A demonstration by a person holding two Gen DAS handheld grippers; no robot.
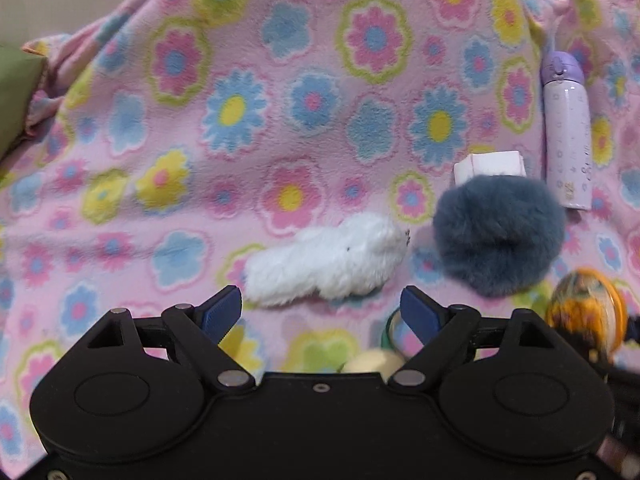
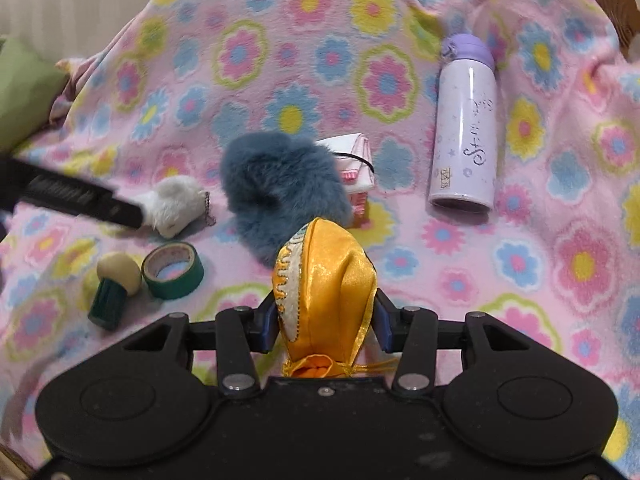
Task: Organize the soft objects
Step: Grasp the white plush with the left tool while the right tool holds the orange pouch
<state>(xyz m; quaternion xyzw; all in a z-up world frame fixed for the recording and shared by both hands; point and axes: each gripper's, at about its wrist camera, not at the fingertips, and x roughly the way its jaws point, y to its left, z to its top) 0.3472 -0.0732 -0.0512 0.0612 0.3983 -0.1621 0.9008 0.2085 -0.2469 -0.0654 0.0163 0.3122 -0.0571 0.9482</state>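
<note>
While the right gripper (image 2: 326, 320) holds its fingers clamped on a yellow satin pouch (image 2: 324, 292), the left gripper (image 1: 320, 310) has its fingers spread wide with nothing between them. The pouch stands upright between the blue pads, its gathered neck toward the camera. All items rest on a pink floral blanket (image 1: 240, 120). A white plush toy (image 1: 328, 260) lies just ahead of the left fingers; in the right wrist view the left gripper's tip overlaps its near end. A blue-grey fur piece (image 2: 280, 184) lies just beside the white plush toy, directly ahead of the pouch, and partly hides a small white and pink box (image 2: 356, 168) behind it. A lavender bottle (image 2: 466, 124) lies on its side, well apart to the right. A roll of green tape (image 2: 173, 270) and a cream-headed item with a dark green base (image 2: 114, 286) lie side by side near the left gripper. A green cushion (image 2: 24, 88) shows at the left edge.
</note>
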